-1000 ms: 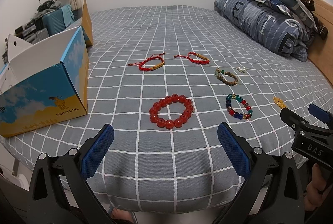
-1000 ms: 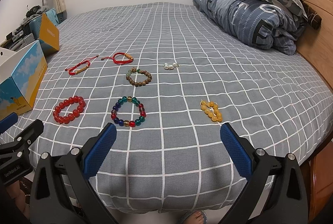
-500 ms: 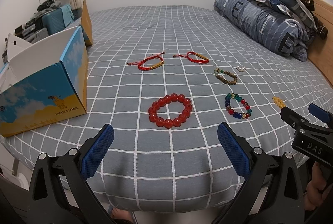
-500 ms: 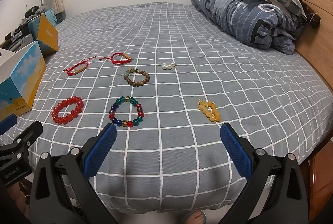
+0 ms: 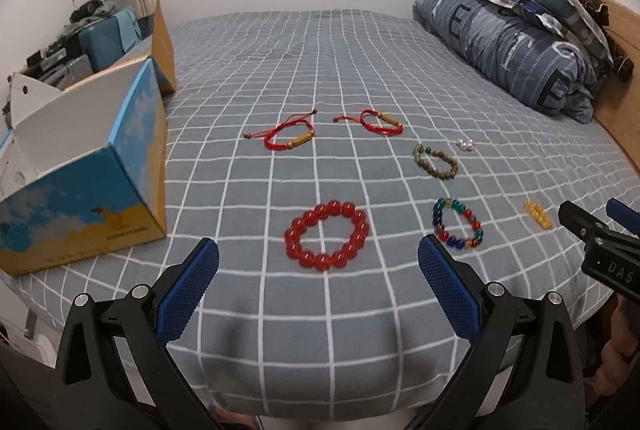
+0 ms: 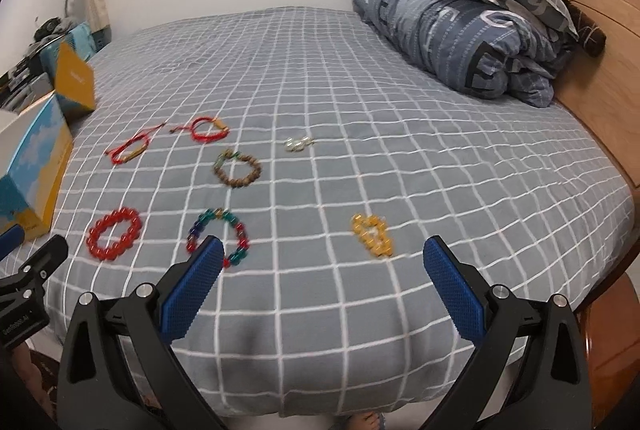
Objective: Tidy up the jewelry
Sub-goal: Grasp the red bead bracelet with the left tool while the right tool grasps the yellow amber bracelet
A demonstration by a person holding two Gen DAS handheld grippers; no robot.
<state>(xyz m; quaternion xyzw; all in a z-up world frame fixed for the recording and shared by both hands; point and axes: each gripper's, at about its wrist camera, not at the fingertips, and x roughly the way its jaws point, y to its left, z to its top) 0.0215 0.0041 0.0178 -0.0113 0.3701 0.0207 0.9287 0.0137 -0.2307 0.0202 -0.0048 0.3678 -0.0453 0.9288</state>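
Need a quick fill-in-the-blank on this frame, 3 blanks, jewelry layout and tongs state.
1. Both tongs, left and right, are ____.
2. The red bead bracelet lies nearest the ____ tongs.
3. The open box holds ____ visible jewelry.

Missing: open; left; no

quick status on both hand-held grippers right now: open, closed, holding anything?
Left hand-held gripper: open, holding nothing, above the bed's near edge facing the red bead bracelet.
Right hand-held gripper: open, holding nothing, near the yellow bead bracelet.
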